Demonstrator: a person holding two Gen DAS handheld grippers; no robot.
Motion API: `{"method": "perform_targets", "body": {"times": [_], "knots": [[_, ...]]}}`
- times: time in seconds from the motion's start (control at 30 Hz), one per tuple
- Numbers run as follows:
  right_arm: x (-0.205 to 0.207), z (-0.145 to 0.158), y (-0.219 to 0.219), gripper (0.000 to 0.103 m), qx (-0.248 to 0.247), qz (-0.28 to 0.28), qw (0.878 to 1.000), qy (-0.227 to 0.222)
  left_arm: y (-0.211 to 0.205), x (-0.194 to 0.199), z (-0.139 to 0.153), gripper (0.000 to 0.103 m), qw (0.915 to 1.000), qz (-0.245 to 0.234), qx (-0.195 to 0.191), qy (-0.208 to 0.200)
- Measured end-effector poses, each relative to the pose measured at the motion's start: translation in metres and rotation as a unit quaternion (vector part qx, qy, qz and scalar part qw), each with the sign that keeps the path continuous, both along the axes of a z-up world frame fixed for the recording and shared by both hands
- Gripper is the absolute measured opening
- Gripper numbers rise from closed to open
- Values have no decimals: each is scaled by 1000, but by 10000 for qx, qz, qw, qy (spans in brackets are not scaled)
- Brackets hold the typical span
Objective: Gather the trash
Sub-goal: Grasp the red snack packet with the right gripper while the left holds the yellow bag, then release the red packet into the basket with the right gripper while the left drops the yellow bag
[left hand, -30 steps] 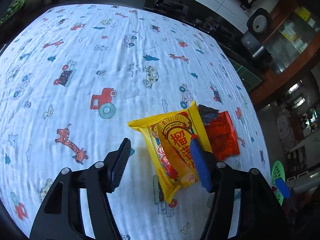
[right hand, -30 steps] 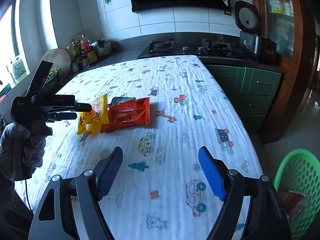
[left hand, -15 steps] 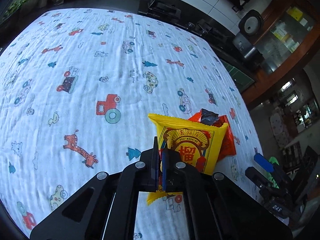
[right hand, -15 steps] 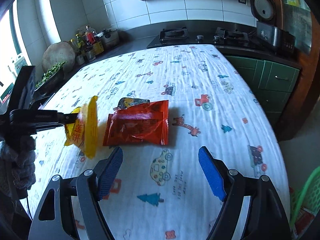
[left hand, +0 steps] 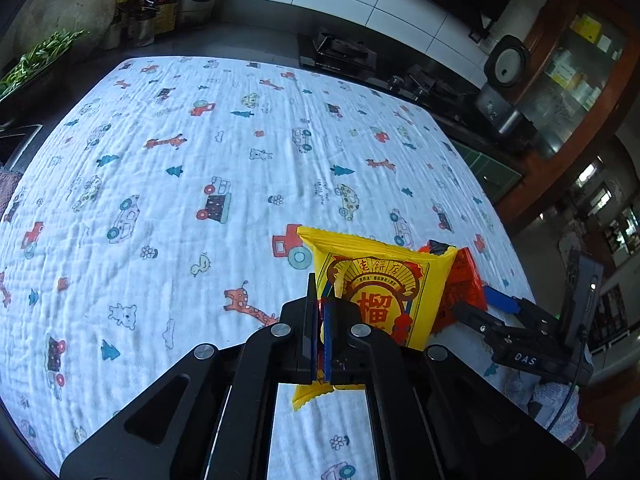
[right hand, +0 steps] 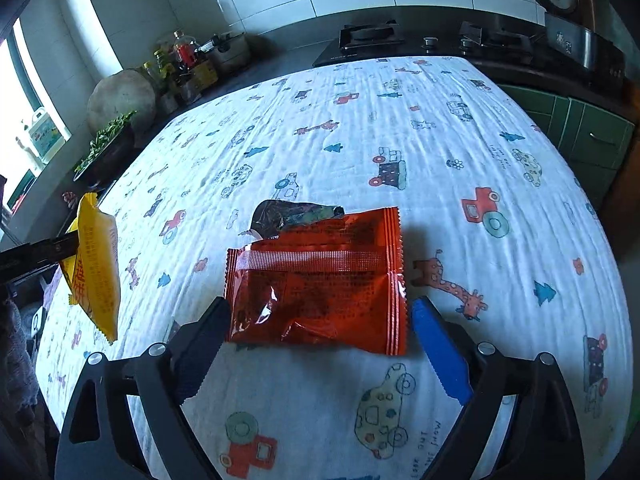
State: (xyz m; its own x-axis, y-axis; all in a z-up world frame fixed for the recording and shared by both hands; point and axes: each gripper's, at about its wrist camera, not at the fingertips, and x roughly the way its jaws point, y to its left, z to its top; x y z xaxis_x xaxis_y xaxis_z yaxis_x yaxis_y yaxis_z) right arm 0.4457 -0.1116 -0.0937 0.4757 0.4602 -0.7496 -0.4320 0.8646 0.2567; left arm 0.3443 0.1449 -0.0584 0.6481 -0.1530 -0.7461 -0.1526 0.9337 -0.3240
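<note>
My left gripper point(left hand: 319, 312) is shut on a yellow snack wrapper point(left hand: 380, 288) and holds it up off the table; the wrapper also shows at the left of the right wrist view point(right hand: 96, 268). A red wrapper point(right hand: 320, 276) lies flat on the patterned cloth, with a dark crumpled wrapper point(right hand: 288, 216) just beyond it. My right gripper point(right hand: 320, 344) is open, its fingers on either side of the red wrapper's near edge. In the left wrist view the red wrapper point(left hand: 460, 284) peeks out behind the yellow one, with my right gripper point(left hand: 500, 304) beside it.
The table is covered by a white cloth point(right hand: 440, 140) printed with cars and giraffes. A stove point(right hand: 372, 36) and counter with bottles point(right hand: 180, 60) lie beyond its far edge. Green cabinets point(right hand: 592, 136) stand at the right.
My left gripper closed on the yellow wrapper and lifted it off the table. My right gripper moved forward to the red wrapper and now straddles its near edge.
</note>
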Motion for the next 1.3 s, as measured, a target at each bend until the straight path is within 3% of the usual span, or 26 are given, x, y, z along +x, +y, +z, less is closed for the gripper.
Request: {"method": "perform_targets", "body": {"times": [0.17,0.37,0.5,0.57,0.67,0.7,0.77,0.83,1.0,1.3], "knots": [[9,-4,13,94,-117,-9,9999,9,6,-3,-5,0,10000,53,-31,48],[5,-8,29,91,-699,53,9971,-294,13,-4,-11,0,9998,119,-83,102],[2,-9,30,81,-832,19,9956,-426,12,-5,-12,0,9998,107,-121,117],[1,-9,28,67,-841,-44,9955,-445,11,-7,-11,0,9998,100,-121,104],[-3,-6,24,62,-841,-79,9953,-469,10,-10,-10,0,9998,97,-146,100],[-5,-5,24,56,-832,-90,9954,-476,10,-11,-10,0,9998,100,-148,99],[-8,-3,22,28,-694,-99,9966,-436,10,-13,-9,0,9998,110,-163,100],[-11,-2,17,19,-477,-91,9984,-294,10,-16,-6,0,9998,117,-164,77],[-24,1,11,5,-307,-125,9989,-322,10,-24,1,0,9998,105,-165,5],[-67,20,-15,2,96,-261,9979,-584,-1,-37,7,0,9998,-24,-192,-75]]}}
